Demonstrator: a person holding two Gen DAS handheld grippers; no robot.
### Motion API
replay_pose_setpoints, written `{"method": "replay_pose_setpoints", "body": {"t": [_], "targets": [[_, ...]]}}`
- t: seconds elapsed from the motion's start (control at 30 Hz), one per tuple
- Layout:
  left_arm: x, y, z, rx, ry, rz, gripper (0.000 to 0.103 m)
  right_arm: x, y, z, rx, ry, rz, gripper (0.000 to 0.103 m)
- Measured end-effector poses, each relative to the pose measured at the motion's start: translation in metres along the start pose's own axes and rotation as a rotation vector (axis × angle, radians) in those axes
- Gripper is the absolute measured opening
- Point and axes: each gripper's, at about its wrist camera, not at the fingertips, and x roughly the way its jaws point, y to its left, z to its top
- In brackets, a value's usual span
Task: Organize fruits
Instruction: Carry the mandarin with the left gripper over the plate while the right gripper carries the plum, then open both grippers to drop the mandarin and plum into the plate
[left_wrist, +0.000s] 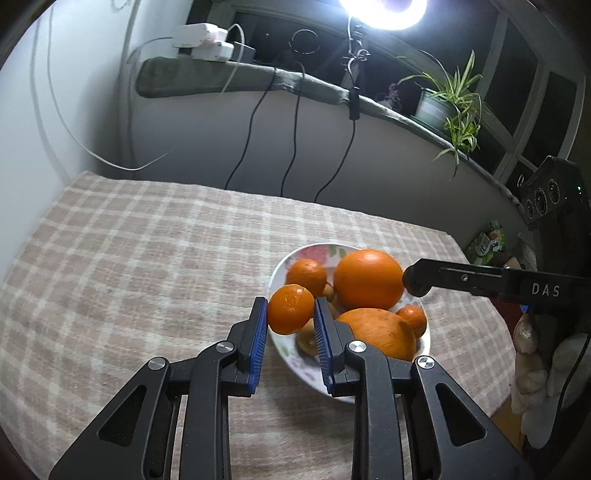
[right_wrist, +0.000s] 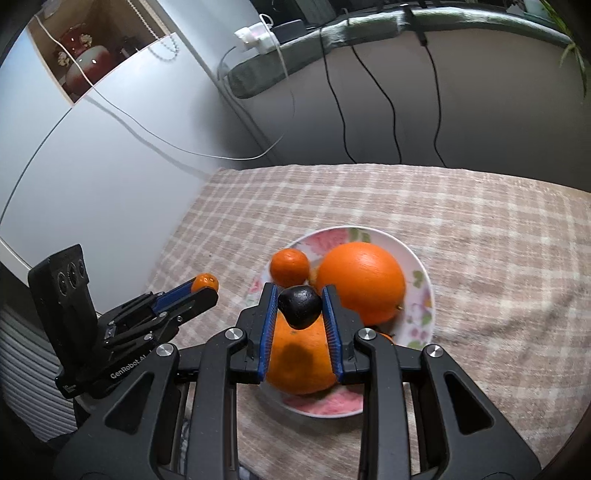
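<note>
Left wrist view | left gripper (left_wrist: 290, 308) clamped on mandarin (left_wrist: 290, 309), at plate (left_wrist: 280, 267) near-left rim | right gripper (right_wrist: 300, 304) clamped on dark avocado (right_wrist: 300, 307), directly above plated oranges, nearer plate centre.
</note>
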Motion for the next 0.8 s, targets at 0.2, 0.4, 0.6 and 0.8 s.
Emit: {"method": "replay_pose_setpoints", "body": {"t": [0.2, 0.4, 0.6, 0.8], "targets": [[0.006, -0.011, 0.002, 0.018, 0.010, -0.009, 0.023, 0.001, -0.005, -0.004, 0.010, 0.008, -0.002, 0.026], [0.010, -0.020, 0.006, 0.034, 0.010, -0.018, 0.024, 0.002, -0.005, -0.006, 0.006, 0.010, -0.002, 0.026], [0.012, -0.024, 0.006, 0.045, 0.011, -0.020, 0.025, 0.004, -0.006, -0.007, 0.006, 0.014, -0.004, 0.026], [0.012, -0.025, 0.005, 0.046, 0.009, -0.022, 0.031, 0.004, -0.006, -0.007, 0.001, 0.011, -0.004, 0.046]]}}
